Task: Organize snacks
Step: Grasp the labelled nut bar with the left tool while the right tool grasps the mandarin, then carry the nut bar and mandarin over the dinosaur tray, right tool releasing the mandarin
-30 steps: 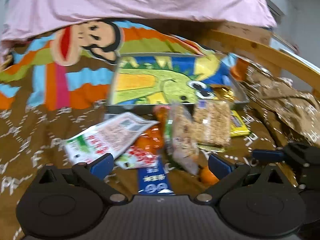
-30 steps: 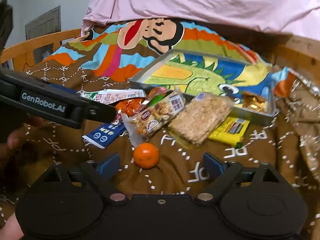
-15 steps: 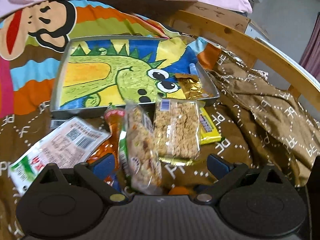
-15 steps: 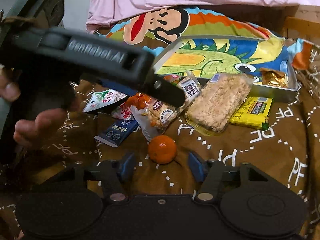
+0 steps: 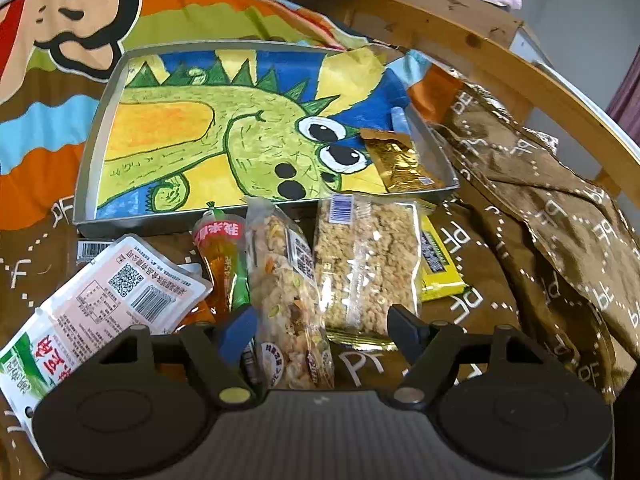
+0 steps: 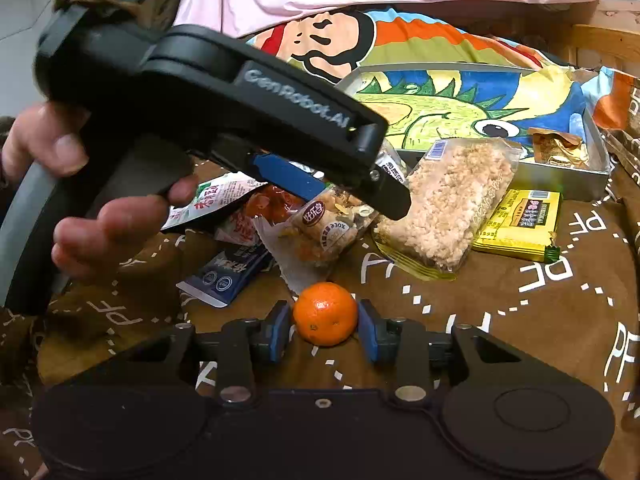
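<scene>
The right claw (image 6: 323, 330) sits low over the brown blanket (image 6: 500, 312) with the orange (image 6: 325, 314) squarely between its blue pads (image 6: 280, 332). Its jaws are closing; a thin gap shows on each side of the fruit, so the pads are not yet pressing on it. The orange rests on the blanket, just in front of the heap of snacks.

The left claw (image 5: 320, 330) is about half open and closing too. The nut mix bag (image 5: 288, 296) and the near end of the rice cake pack (image 5: 366, 268) lie between its fingers, the left pad (image 5: 236, 330) just beside the nut mix bag; none of the pads visibly grips anything. In the right wrist view the left claw (image 6: 352, 196) reaches in from the left over the nut mix bag (image 6: 328, 224), held by a hand (image 6: 96, 200).

Left of the nut mix bag lie an orange jelly tube (image 5: 220, 264) and a white pouch (image 5: 104, 308); a yellow packet (image 5: 438, 264) peeks out from under the rice cake pack on the right. A blue sachet (image 6: 228, 276) lies left of the orange. Behind the heap stands the tray (image 5: 86, 184) with a dinosaur drawing, holding a gold wrapper (image 5: 400, 164) in its right near corner.
</scene>
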{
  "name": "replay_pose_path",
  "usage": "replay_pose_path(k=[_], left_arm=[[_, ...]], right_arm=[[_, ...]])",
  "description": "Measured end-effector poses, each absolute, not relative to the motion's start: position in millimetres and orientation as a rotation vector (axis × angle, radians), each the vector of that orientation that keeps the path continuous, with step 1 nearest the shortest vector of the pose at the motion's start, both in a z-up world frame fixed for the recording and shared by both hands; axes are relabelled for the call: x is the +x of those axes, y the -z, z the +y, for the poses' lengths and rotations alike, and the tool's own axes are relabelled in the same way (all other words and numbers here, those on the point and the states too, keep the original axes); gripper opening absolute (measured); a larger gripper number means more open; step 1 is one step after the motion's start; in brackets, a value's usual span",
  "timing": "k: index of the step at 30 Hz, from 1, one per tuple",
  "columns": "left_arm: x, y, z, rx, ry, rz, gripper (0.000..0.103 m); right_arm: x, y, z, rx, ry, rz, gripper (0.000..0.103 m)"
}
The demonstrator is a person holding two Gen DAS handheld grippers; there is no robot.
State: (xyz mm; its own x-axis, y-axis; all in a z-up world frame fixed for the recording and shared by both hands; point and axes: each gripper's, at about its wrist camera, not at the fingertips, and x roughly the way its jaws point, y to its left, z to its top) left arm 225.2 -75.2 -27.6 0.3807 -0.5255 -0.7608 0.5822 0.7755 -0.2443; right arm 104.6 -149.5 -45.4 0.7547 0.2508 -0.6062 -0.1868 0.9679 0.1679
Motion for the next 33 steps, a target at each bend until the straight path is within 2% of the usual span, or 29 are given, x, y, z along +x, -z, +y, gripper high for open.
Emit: replay_pose_path(k=[6, 18, 21, 23, 25, 33], left_arm=[[230, 29, -82, 0.119, 0.707, 0.962, 0.077], [209, 38, -121, 0.54, 0.654, 0.908, 0.076], [208, 40, -128, 0.58, 0.589, 0.902, 0.07], [210, 38, -129, 0.566, 0.541, 0.906, 0.054], [211, 34, -127, 0.545, 0.516, 0.919, 0.05], [206, 24, -123, 0.483, 0.485, 0.98, 0.048]], right_arm=[[105, 47, -149, 0.1, -0.235, 0.677, 0.038], [104, 48, -143, 0.068, -0.221, 0.676, 0.038], [104, 48, -141, 0.054, -0.215, 0.676, 0.038], [104, 47, -140, 0.043, -0.211, 0.673, 0.038], [102, 47, -139, 0.036, -0.206, 0.669, 0.037], [96, 42, -136, 0.011, -0.199, 0.661, 0.036]])
